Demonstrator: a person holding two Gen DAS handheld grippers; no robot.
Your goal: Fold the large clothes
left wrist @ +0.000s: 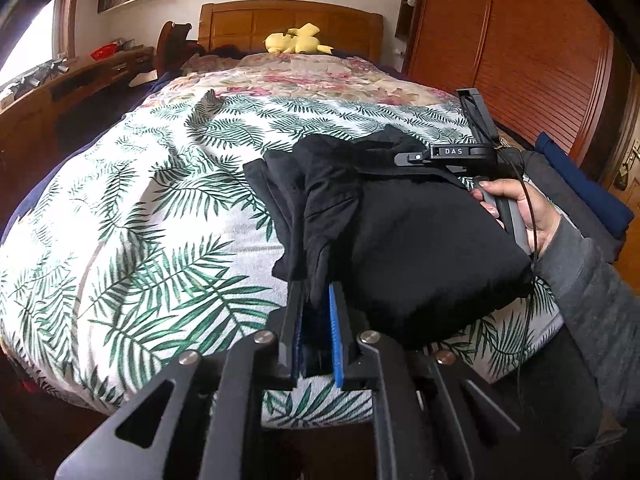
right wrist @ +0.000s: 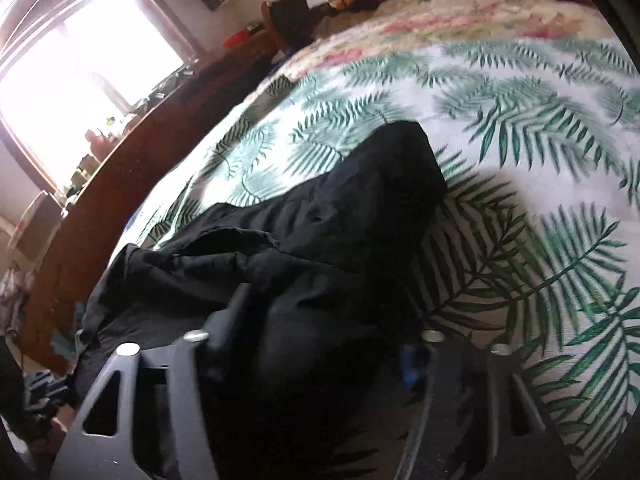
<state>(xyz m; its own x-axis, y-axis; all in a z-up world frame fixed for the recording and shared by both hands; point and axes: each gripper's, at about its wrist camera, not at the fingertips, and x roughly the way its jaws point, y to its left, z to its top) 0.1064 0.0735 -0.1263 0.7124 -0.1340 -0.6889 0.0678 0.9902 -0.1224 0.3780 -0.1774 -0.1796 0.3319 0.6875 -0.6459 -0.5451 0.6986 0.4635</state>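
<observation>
Garment (left wrist: 420, 240): black, bunched into a thick bundle, lying on the bed (left wrist: 132, 216) near its foot edge, on the leaf-print cover (left wrist: 160, 184). Also in the right wrist view (right wrist: 328, 248), where it spreads from the foot edge toward the middle of the bed.

Left tool (left wrist: 316, 300): at the foot edge of the bed, fingers nearly together and clamped on a dark fold of the garment; blue pad (left wrist: 335, 332) visible on the inner face of one finger.

Right tool (left wrist: 444, 152): on the far side of the garment from the foot edge, marked "DAS", held by the right hand (left wrist: 516, 212) in a grey sleeve. In its own view (right wrist: 316, 344) the fingers stand wide apart with the garment's bulk between them; whether they press the cloth cannot be told, as the picture is blurred.

Floral quilt (left wrist: 312, 76): beyond the leaf-print cover, toward the head of the bed.

Yellow plush (left wrist: 298, 40): at the head of the bed, against the wooden headboard (left wrist: 248, 20).

Wardrobe (left wrist: 512, 48): wooden, slatted doors, along the side of the bed nearer the right hand.

Navy cloth (left wrist: 584, 184): folded, beside the bed on the wardrobe side.

Window (right wrist: 80, 76): bright, on the side of the bed opposite the wardrobe.
</observation>
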